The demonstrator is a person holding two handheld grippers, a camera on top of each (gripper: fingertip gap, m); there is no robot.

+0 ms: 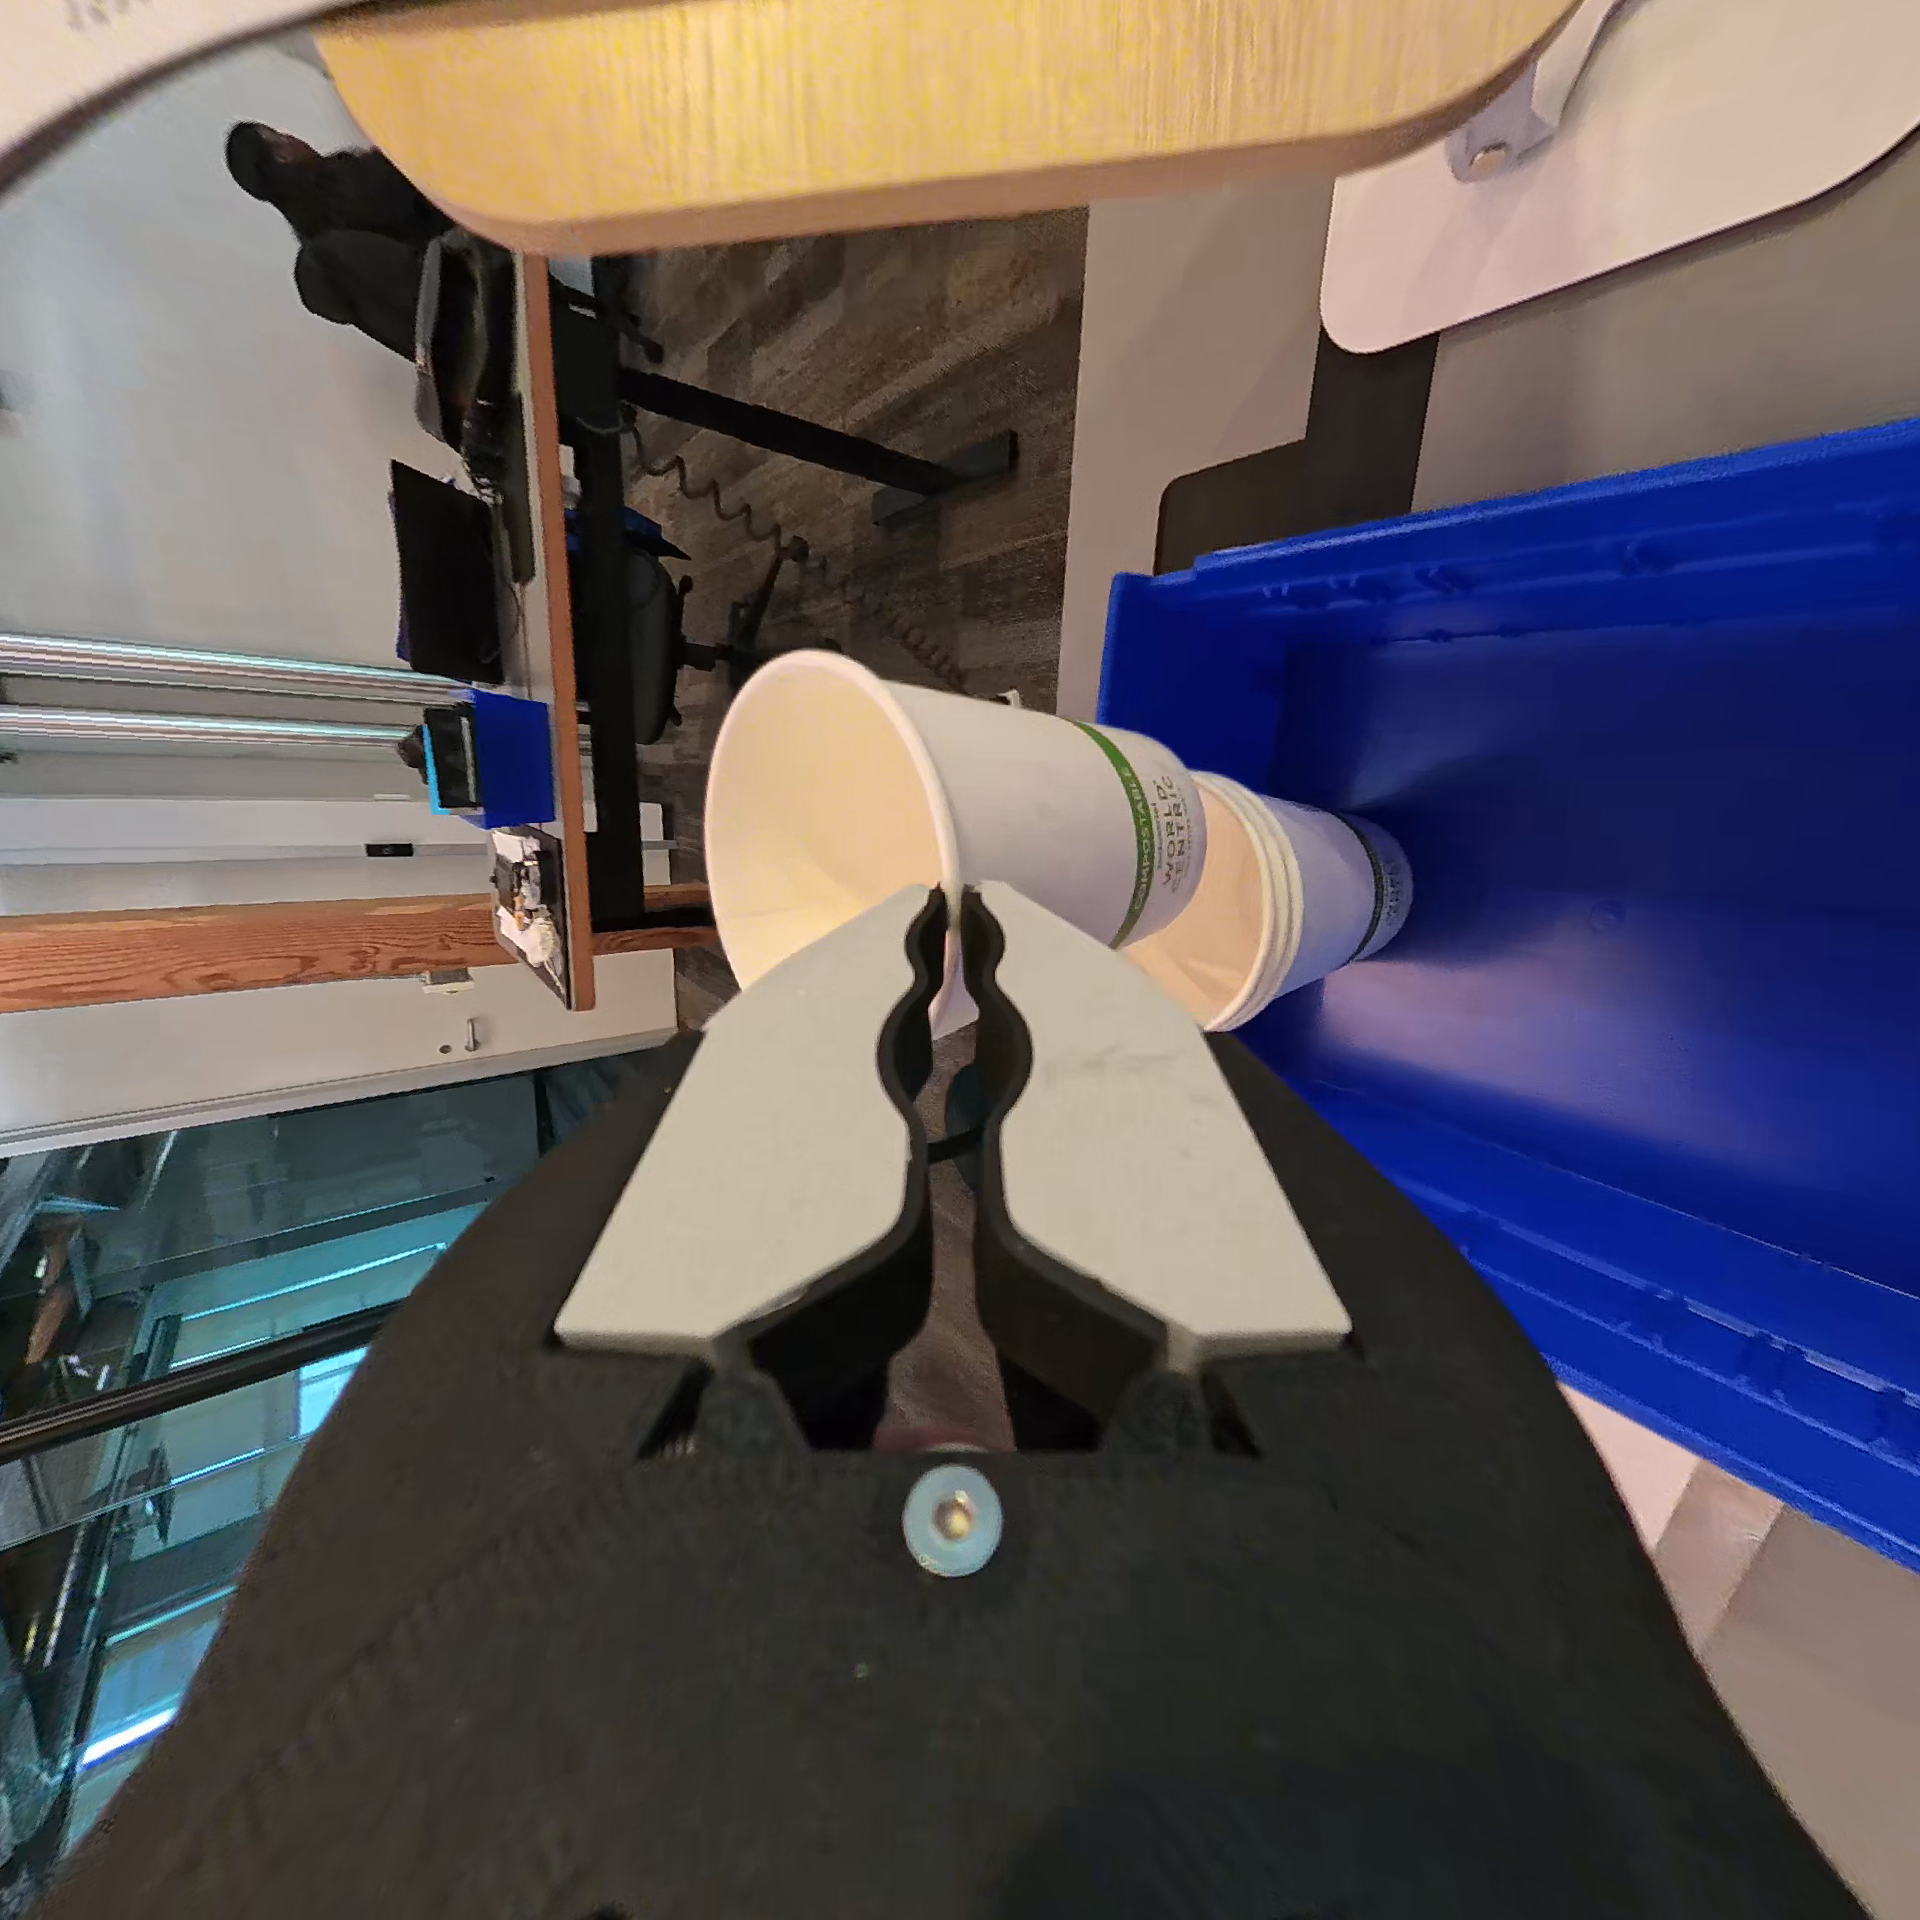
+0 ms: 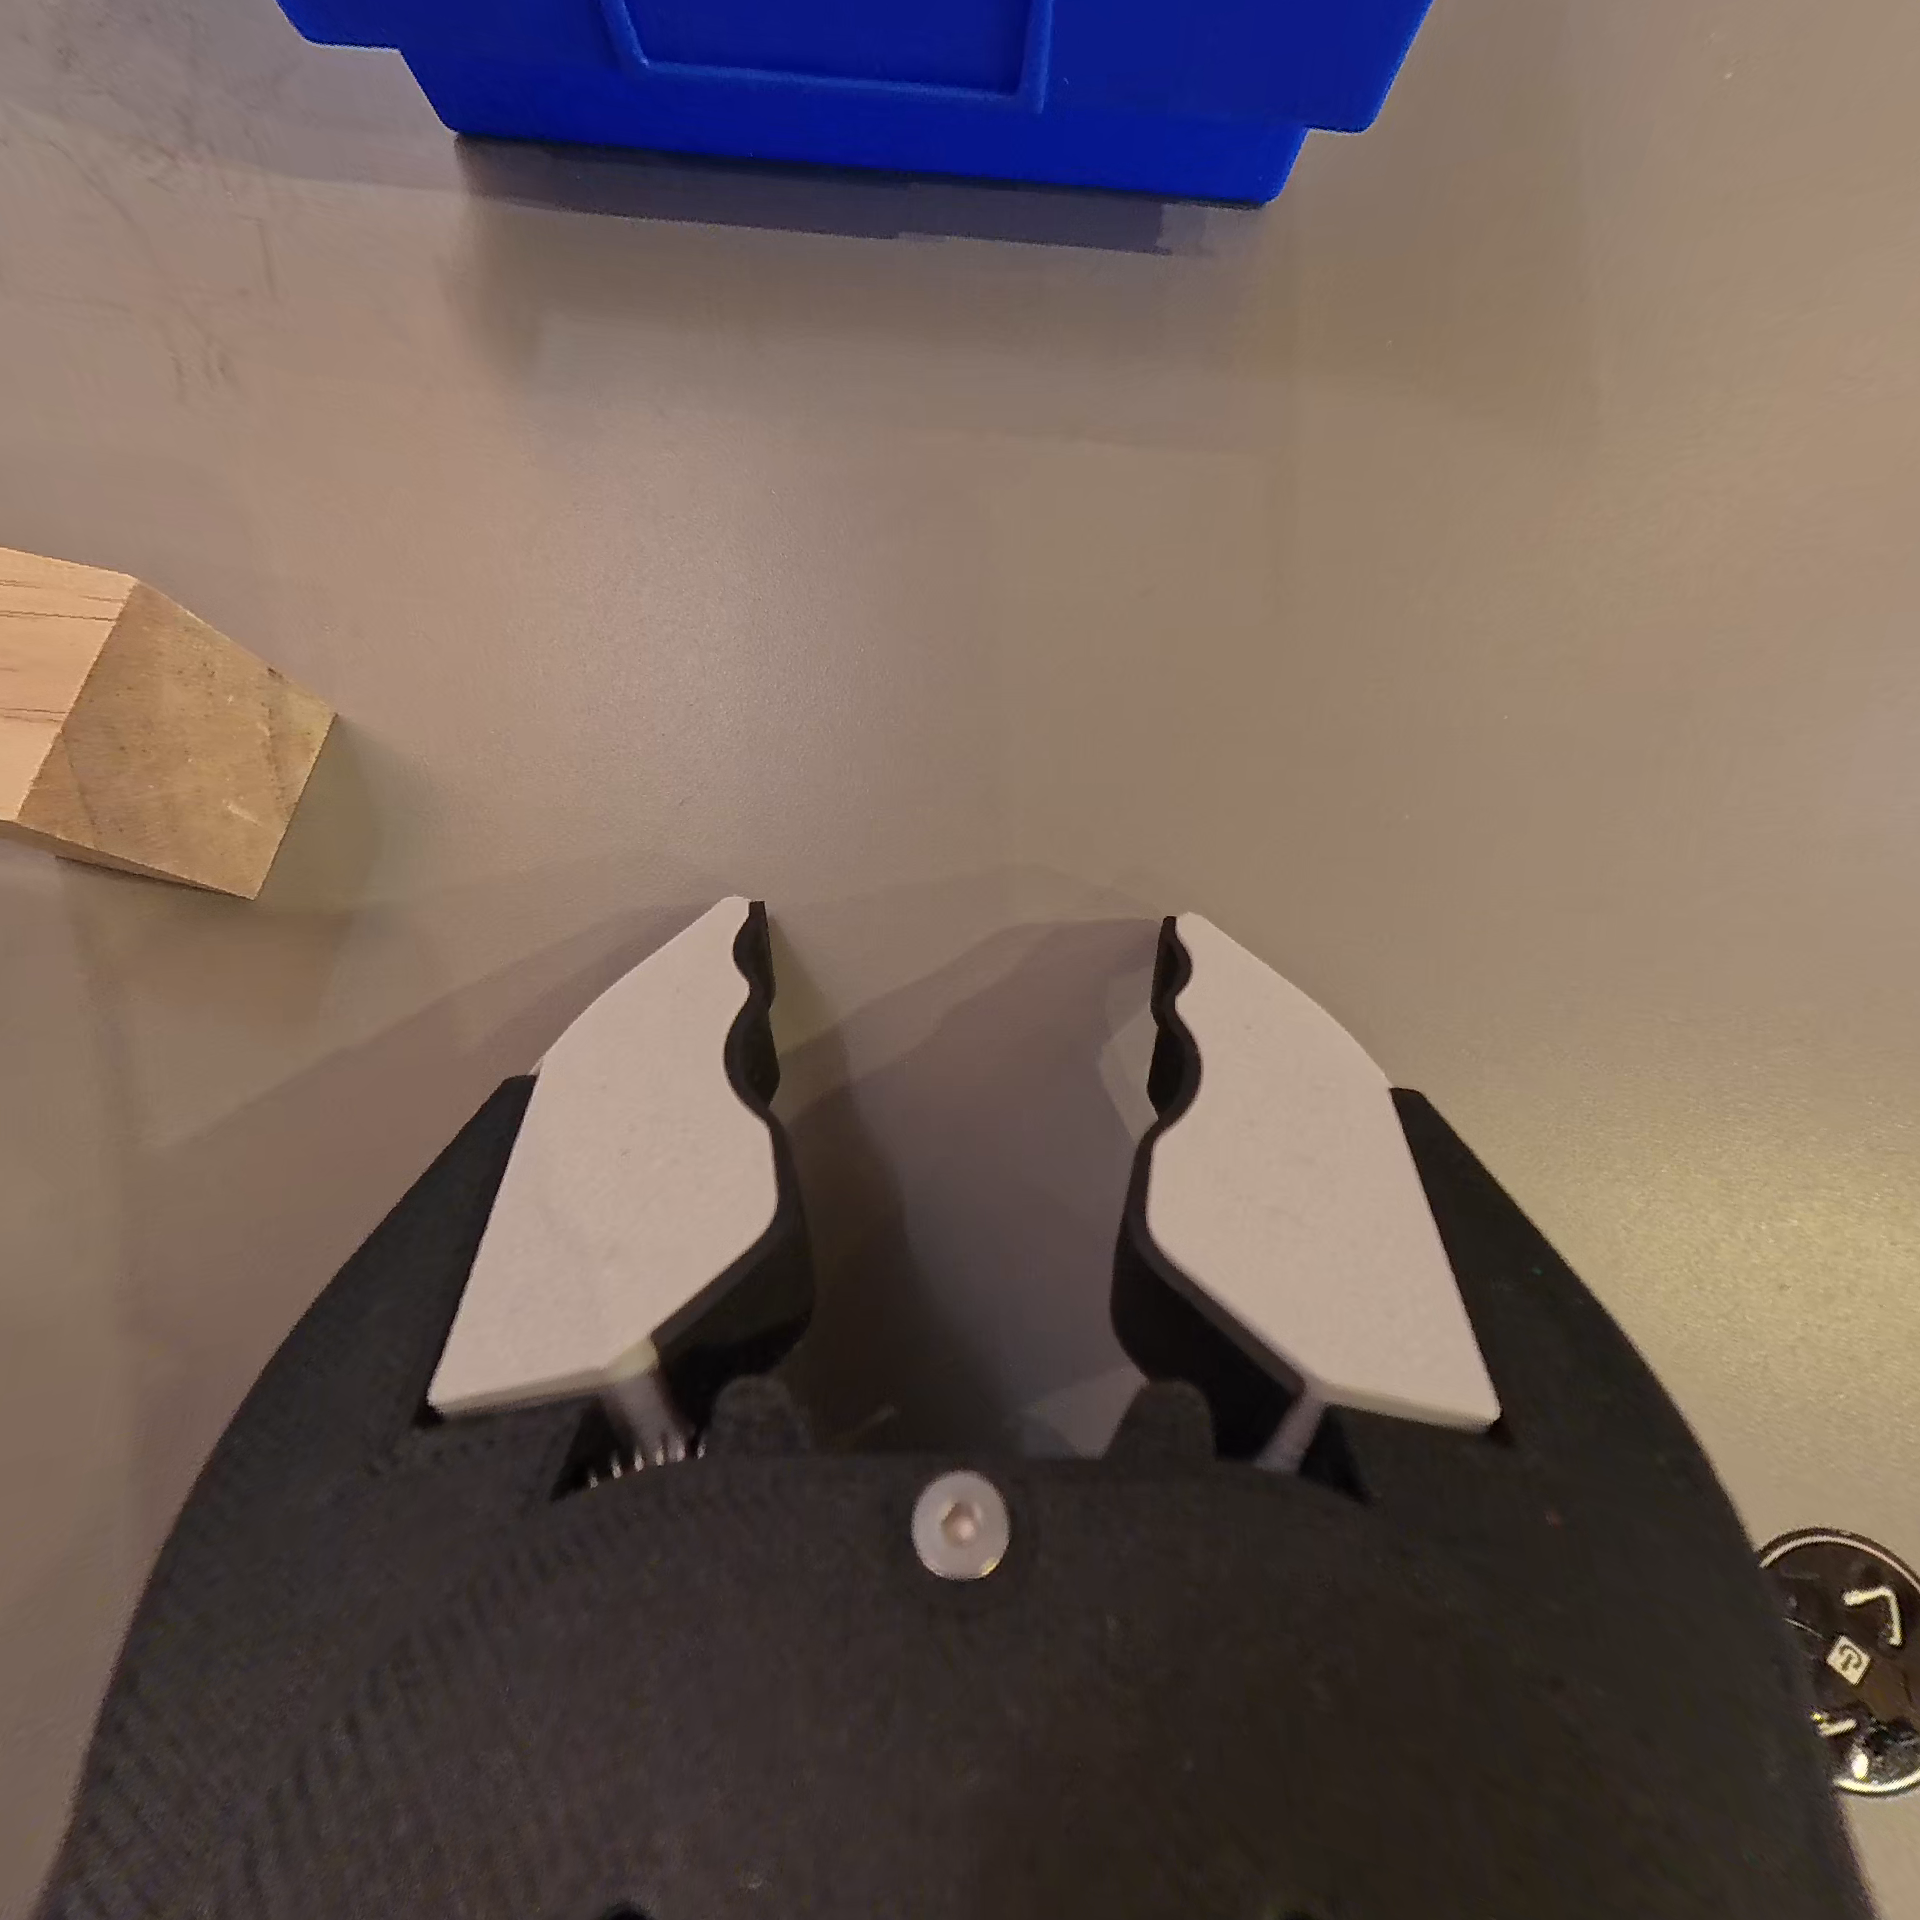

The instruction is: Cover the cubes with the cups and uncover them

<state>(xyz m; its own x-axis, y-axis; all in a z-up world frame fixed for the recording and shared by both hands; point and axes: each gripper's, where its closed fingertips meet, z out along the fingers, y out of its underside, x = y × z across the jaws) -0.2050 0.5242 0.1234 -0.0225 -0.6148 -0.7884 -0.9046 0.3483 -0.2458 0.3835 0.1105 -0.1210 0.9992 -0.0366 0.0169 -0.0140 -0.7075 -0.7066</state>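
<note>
— Tongs on the left?
— Left tongs [image 1: 954, 902] pinch the rim of a white paper cup [image 1: 935, 810] (its mouth faces nine o'clock), its base nested in a cup stack [image 1: 1309, 894] lying in the blue bin [image 1: 1662, 935] at three o'clock.
— And the right?
— Right tongs [image 2: 961, 920] are spread wide above the grey bench [image 2: 1039, 520], gripping nothing. A wooden cube [image 2: 145, 727] sits at ten o'clock; the bin stands at twelve.

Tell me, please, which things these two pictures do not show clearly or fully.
- Wooden cube: right wrist view, cut off by the left edge.
- Blue bin: same view, top edge hides its inside.
- Stacked cups in the bin: left wrist view, count unclear behind the held cup.
- Left gripper hides that cup's lower rim.
</note>
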